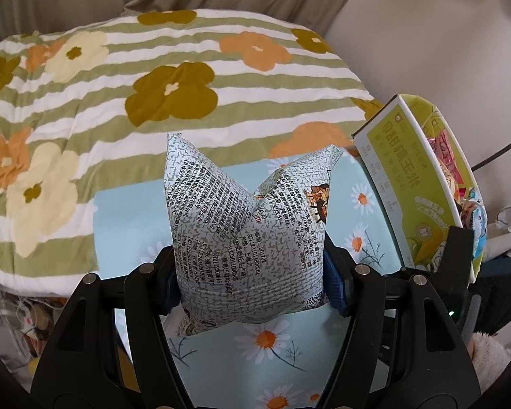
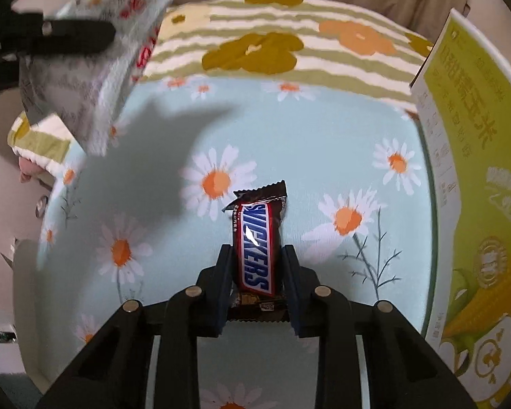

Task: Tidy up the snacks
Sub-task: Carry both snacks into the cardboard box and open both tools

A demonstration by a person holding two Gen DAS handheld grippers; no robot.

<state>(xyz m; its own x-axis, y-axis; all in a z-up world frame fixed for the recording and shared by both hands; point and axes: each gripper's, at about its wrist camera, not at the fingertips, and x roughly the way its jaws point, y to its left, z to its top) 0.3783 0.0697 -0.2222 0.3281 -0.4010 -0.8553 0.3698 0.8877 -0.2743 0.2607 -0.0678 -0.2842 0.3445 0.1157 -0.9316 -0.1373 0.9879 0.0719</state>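
- My left hand-held gripper [image 1: 252, 279] is clamped on a puffy grey-white printed foil snack bag [image 1: 248, 225], held in mid-frame above the daisy-print light blue cloth [image 1: 126, 218].
- The bag looks light, air-filled and crushable; gripping its lower body seems safest.
- My right hand-held gripper [image 2: 257, 288] straddles a brown Snickers bar [image 2: 258, 248] at centre frame, jaws touching its sides; firm, slick wrapper.
- The yellow-green cardboard box [image 1: 412, 184] of snacks stands at right.

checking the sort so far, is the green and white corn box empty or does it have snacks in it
It has snacks in it. The left wrist view shows the open top of the green and white corn box with red and pink snack wrappers inside. How full, cannot tell.
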